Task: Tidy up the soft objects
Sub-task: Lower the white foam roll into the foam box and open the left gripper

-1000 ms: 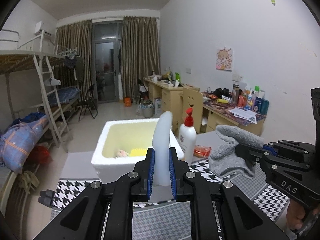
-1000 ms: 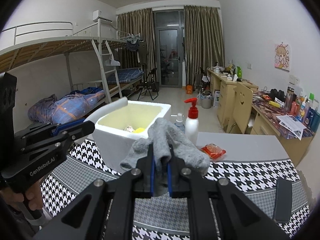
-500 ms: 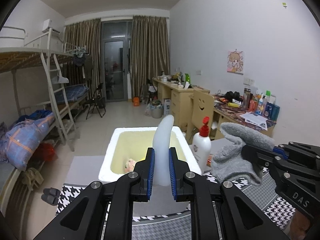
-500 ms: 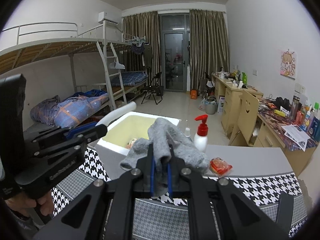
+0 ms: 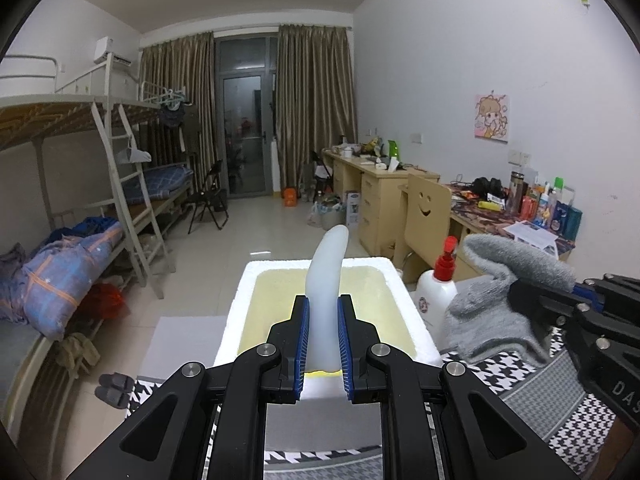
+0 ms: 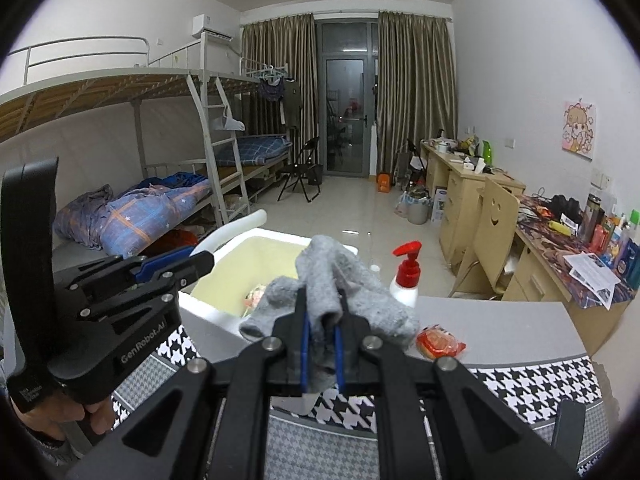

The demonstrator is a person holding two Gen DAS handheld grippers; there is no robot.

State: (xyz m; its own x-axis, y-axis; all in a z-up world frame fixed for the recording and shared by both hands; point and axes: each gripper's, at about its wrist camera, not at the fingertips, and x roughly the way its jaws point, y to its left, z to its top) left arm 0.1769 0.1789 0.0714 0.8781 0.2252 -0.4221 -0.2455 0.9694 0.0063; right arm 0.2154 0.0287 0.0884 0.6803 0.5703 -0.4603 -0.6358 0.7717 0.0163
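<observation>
White silicone strip (image 5: 325, 280) sits clamped in your left tool (image 5: 322, 344), and over the past second it has drifted in over the foam box (image 5: 240, 320), so a drop looks close. Your right tool (image 6: 321, 350) grips the grey sock (image 6: 340, 276) just short of the box's near wall. Toward the table's far edge, the pump bottle (image 6: 406, 280) and orange packet (image 6: 440, 342) flank the sock's path.

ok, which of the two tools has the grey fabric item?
The right tool: it is shut on the grey sock. The left tool clamps a smooth, curved white piece instead.
</observation>
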